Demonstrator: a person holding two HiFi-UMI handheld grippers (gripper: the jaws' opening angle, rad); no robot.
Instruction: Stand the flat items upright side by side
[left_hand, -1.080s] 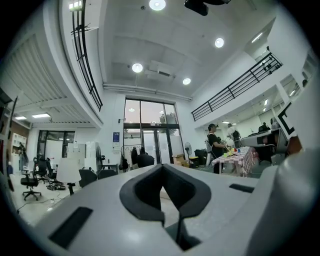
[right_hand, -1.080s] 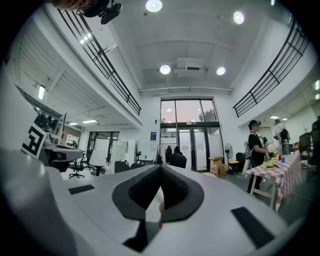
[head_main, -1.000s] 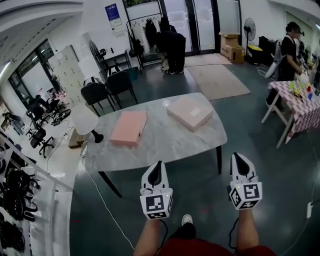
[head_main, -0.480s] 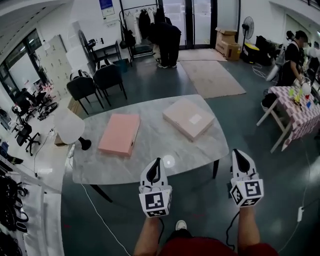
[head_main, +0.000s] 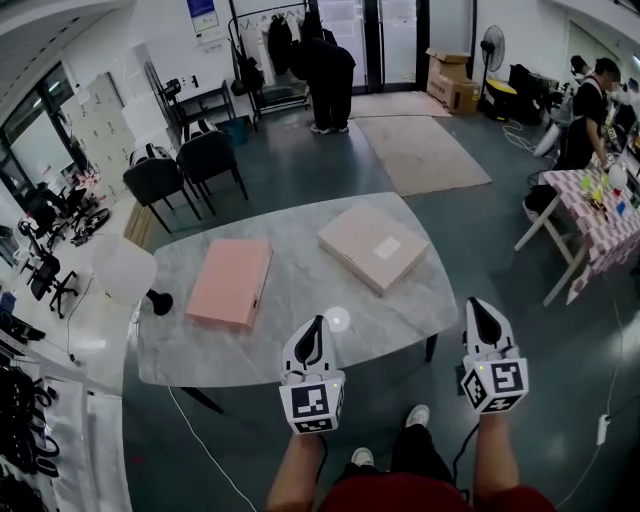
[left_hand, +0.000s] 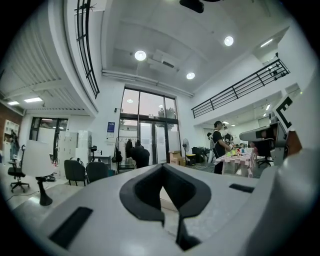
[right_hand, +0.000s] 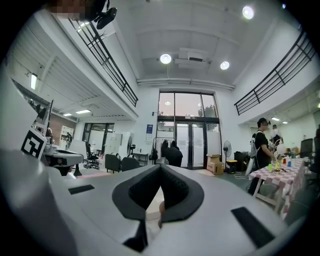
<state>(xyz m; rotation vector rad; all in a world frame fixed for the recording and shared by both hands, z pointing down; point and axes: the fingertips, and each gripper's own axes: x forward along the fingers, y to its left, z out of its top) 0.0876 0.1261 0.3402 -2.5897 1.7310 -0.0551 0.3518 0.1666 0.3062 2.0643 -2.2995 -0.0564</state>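
Two flat boxes lie on the grey marble table (head_main: 300, 325): a pink box (head_main: 230, 282) on the left and a beige box (head_main: 373, 246) with a white label on the right, both flat and well apart. My left gripper (head_main: 318, 323) hangs over the table's near edge, shut and empty, short of the pink box. My right gripper (head_main: 475, 304) is off the table's near right corner, over the floor, also shut with nothing in it. In the left gripper view the left gripper (left_hand: 162, 187) points level across the table; the right gripper (right_hand: 160, 189) does the same in its own view.
A white lamp (head_main: 122, 272) stands on the floor off the table's left end. Two dark chairs (head_main: 185, 165) and a rug (head_main: 420, 150) lie beyond the table. A person in black (head_main: 325, 65) stands at the back. Another person stands by a checked table (head_main: 600, 200) at the right.
Both grippers have come forward to the table together; the left tip now overlaps its near edge. The boxes have not moved. Both grippers stay shut.
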